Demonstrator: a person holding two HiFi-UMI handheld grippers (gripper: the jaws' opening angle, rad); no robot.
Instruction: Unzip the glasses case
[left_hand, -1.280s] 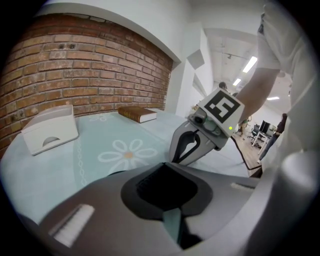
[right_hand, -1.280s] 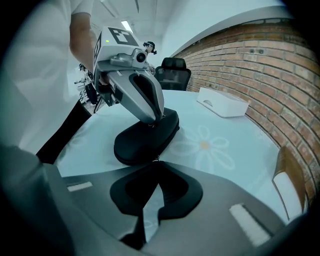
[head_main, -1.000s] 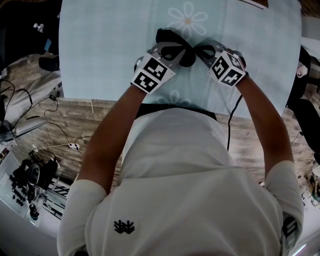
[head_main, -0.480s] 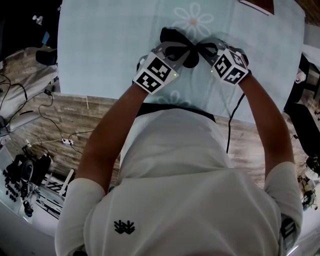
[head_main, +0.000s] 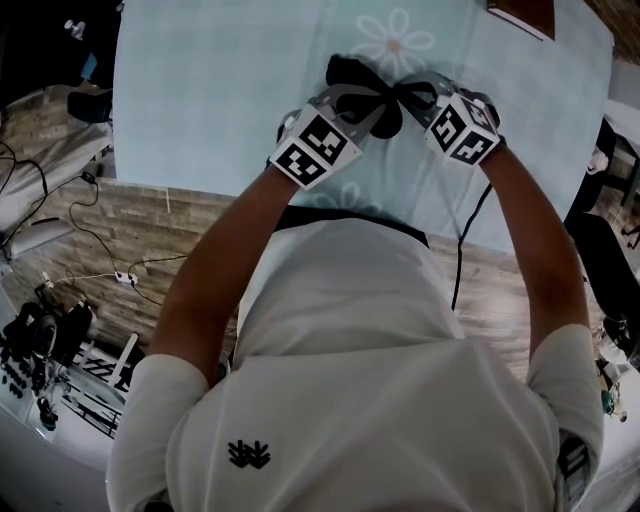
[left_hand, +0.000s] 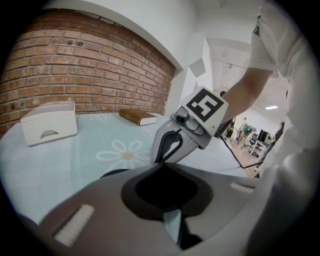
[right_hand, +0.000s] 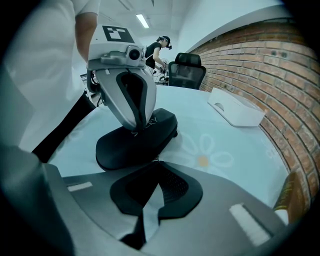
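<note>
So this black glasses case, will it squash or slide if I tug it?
The glasses case looks fairly stiff: it holds its rounded shell where the left gripper pinches it, so it probably won't squash. It looks small and light on a smooth tablecloth, so it would likely slide unless held.

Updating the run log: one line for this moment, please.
left gripper: jaws shut on case | right gripper: jaws shut on case edge | case on table, zip state unclear

Black rounded glasses case (right_hand: 125, 147) lying flat on pale tablecloth (right_hand: 235, 145).
</note>
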